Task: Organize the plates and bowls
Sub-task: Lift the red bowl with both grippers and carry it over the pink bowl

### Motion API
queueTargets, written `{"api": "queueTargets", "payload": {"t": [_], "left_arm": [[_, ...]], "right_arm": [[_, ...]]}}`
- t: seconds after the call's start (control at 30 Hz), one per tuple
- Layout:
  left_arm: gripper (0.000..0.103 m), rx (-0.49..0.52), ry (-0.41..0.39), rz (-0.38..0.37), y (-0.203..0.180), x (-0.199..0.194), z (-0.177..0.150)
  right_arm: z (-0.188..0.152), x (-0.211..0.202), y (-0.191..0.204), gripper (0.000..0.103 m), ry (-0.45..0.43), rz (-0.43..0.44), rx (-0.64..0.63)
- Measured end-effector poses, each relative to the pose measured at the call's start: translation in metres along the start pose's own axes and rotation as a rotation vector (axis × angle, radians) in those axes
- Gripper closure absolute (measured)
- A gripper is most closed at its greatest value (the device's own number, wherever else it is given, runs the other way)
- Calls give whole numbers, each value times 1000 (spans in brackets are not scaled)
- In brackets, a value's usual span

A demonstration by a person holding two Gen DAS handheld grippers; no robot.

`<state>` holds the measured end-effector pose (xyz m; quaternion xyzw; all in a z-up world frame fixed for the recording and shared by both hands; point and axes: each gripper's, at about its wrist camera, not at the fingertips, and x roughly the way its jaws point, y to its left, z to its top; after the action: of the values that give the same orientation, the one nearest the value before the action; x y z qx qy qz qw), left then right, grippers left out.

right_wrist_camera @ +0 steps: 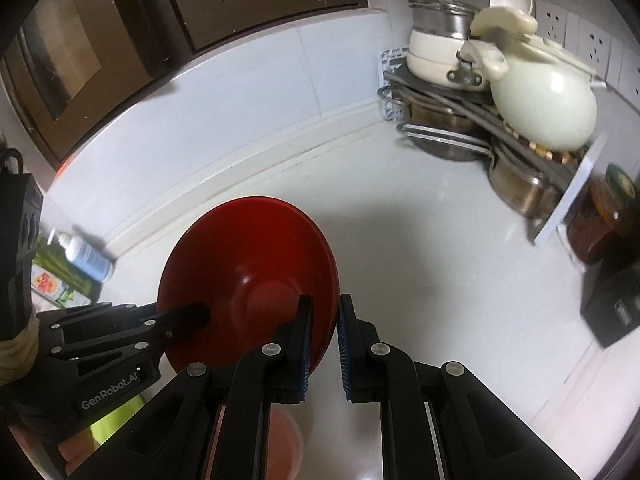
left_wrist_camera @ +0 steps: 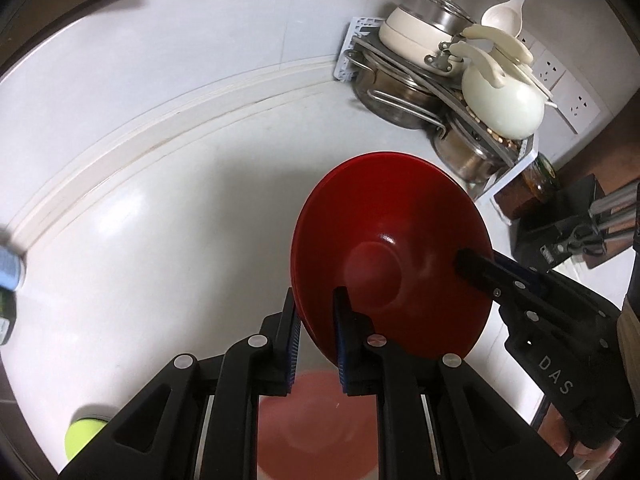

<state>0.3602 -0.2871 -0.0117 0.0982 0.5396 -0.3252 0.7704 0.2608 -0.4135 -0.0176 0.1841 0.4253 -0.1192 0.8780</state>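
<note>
The red bowl (left_wrist_camera: 384, 248) is held off the white bench (left_wrist_camera: 168, 240) by both tools at once, tilted so its open face looks back toward the cameras and its rim runs roughly upright. The left tool (left_wrist_camera: 316, 320) is clamped on the rim at the bowl's near left edge, one finger inside and one behind the wall. The right tool (right_wrist_camera: 322, 320) grips the opposite edge the same way, its inner finger (left_wrist_camera: 476, 266) reaching well into the hollow. In the left view the rim looks doubled, so this may be two nested bowls, though I cannot tell for sure. Neither hand is nearer: the bowl sits between them, straight ahead of each tool. Below, close to the cameras, a blurred pale-red dish (right_wrist_camera: 280, 440) lies on the bench, probably the stack to join. The move likely turns on levelling the bowl and lowering it toward that dish. The pot rack (right_wrist_camera: 492, 108) stands well apart in the corner.
</note>
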Motion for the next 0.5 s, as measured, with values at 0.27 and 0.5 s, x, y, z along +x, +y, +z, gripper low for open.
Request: {"api": "queueTargets", "payload": {"t": [0.27,0.5], "left_arm": [[86,-2,5,-12,16,-20,-33],[86,-16,13,-9,25,-29,-59]], "right_arm": [[-29,-19,24,89,-6,-7,-13],[-54,-27,38,89,16,-3,-26]]}}
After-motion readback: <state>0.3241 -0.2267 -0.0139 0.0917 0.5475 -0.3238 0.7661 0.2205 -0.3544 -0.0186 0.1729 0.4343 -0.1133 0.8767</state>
